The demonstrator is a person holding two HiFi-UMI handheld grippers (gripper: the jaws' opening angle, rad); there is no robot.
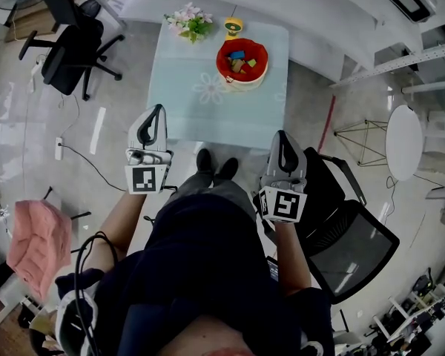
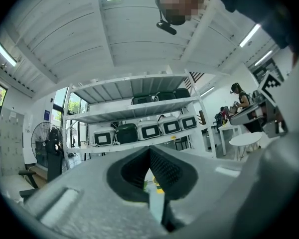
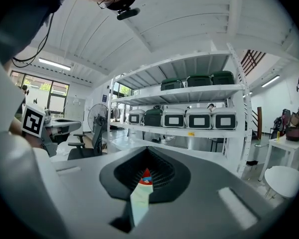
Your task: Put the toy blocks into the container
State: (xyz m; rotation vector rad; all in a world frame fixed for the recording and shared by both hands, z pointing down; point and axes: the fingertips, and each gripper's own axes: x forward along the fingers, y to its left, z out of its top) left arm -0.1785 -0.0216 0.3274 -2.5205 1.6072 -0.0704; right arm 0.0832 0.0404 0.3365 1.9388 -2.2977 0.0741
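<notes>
We log: container on table, far right part | toy blocks in container | flowers at table's far left corner | office chair left of table | second chair at our right, round table further right

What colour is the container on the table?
The container is red, on a pale base. The head view shows it best.

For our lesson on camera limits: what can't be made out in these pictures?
- Head view: blocks in the red container are too small to count.
- Head view: yellow object by the flowers, too small to identify.
- Gripper views: left gripper and right gripper, shut, hide nearly all the table.
</notes>
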